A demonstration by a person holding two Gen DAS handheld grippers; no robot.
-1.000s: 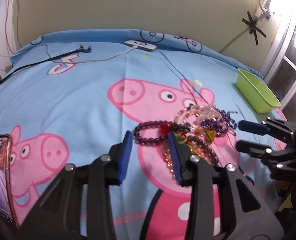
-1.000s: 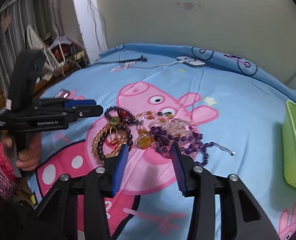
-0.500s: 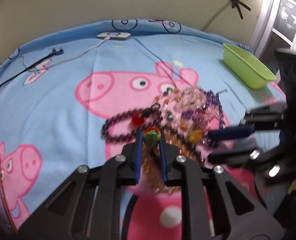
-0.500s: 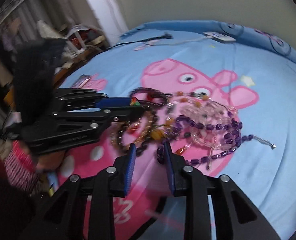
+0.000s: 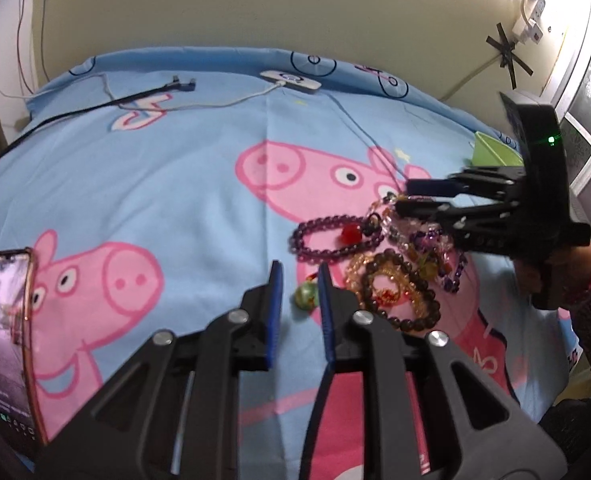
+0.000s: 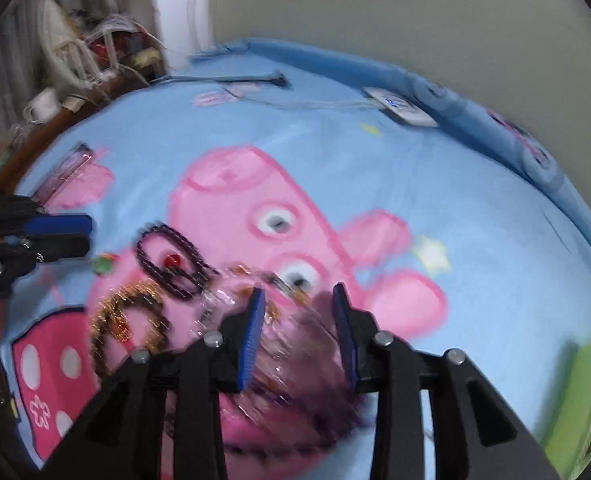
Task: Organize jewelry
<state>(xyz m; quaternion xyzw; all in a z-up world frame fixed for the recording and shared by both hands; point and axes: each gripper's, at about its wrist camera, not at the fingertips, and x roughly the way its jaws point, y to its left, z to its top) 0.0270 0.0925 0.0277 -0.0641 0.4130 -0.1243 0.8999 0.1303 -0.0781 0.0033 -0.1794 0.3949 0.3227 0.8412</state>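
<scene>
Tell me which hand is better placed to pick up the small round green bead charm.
Left. The left gripper, whose jaws have just been opening, points at the small round green bead charm, lying ungripped on the blue cartoon bedsheet right at its tips.

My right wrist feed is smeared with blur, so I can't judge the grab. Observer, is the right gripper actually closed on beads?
Observer: The left wrist view shows the right gripper with fingers nearly together, jaws just closing, and the top of the bead tangle caught between them.
Operator: And the green charm?
Observer: The green charm lies on the sheet between the left gripper's fingertips. Those jaws have just been opening, and it looks unpinched.
Operator: Which pieces lie outside my grab?
Observer: The dark purple bracelet and the brown bead bracelet lie flat, clear of both grippers.
</scene>
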